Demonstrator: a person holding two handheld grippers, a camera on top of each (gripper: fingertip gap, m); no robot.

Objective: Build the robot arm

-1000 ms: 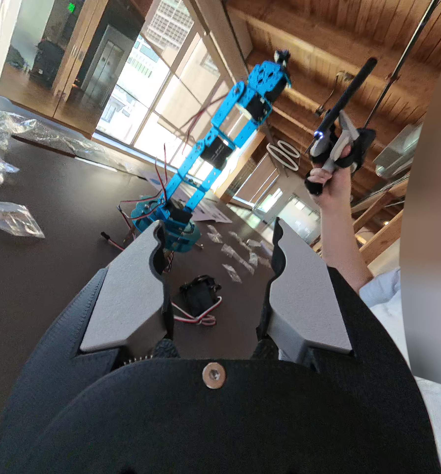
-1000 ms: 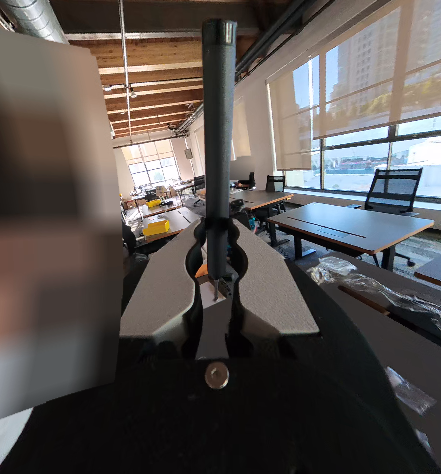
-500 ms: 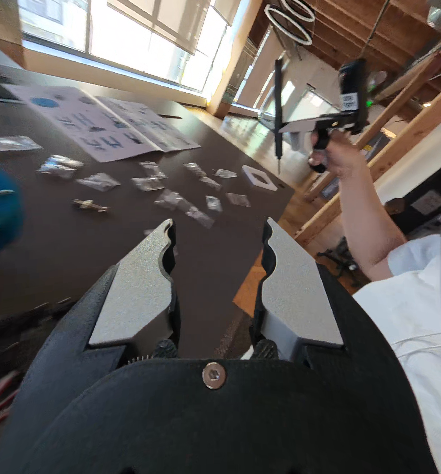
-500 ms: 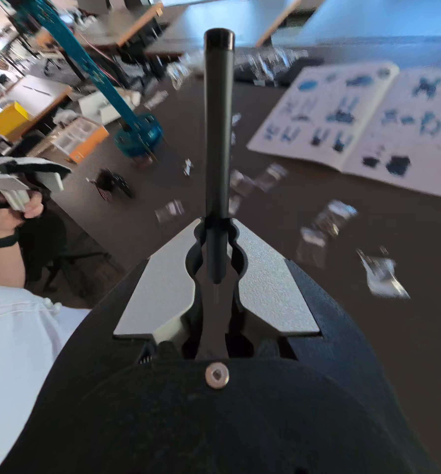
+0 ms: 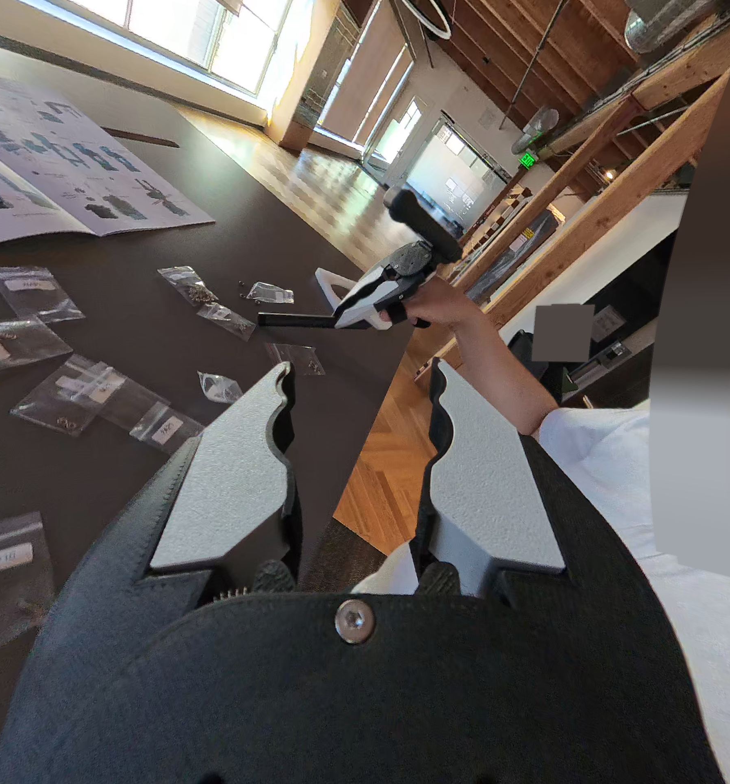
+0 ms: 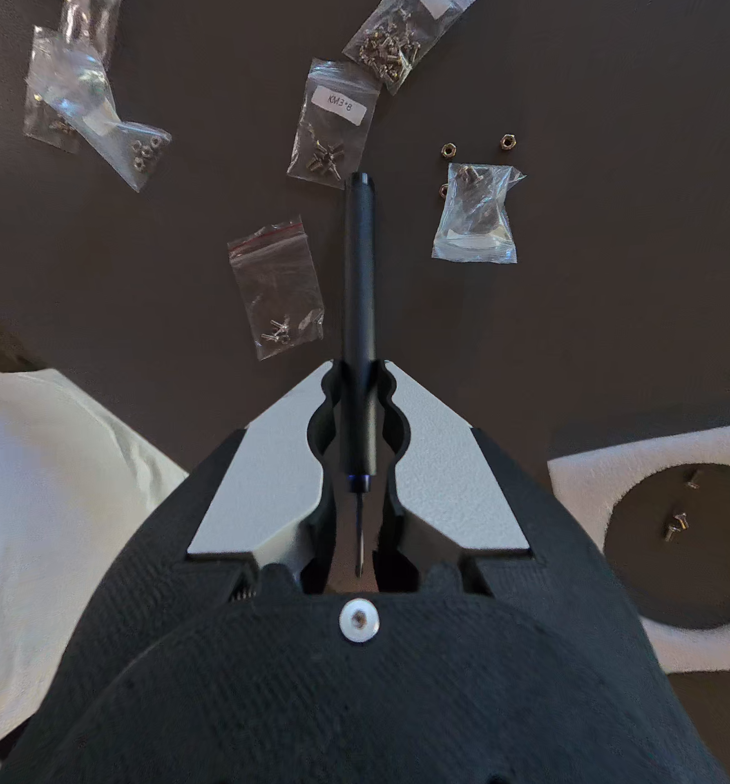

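My right gripper (image 6: 358, 369) is shut on a dark screwdriver (image 6: 358, 297). Its handle points forward over the dark table (image 6: 609, 275) and its thin bit points back toward the camera. Small clear bags of screws (image 6: 280, 292) lie under and around the handle. In the left wrist view the right gripper (image 5: 356, 303) shows farther off, held low over the table with the screwdriver (image 5: 295, 319) level. My left gripper (image 5: 361, 373) is open and empty above the table's near edge, with a small screw bag (image 5: 297, 355) just beyond its left fingertip.
An open instruction booklet (image 5: 57, 178) lies at the far left. Several labelled bags (image 5: 91, 394) lie on the table. Loose nuts (image 6: 450, 149) sit beside a crumpled bag (image 6: 475, 216). A white foam piece (image 6: 579, 479) with a round cut-out holds a few screws (image 6: 675, 526). Wooden floor (image 5: 380, 479) lies past the table edge.
The right gripper has swung down from pointing across the room to looking straight down at the table, still holding the screwdriver. The left view has turned right, away from the blue arm.
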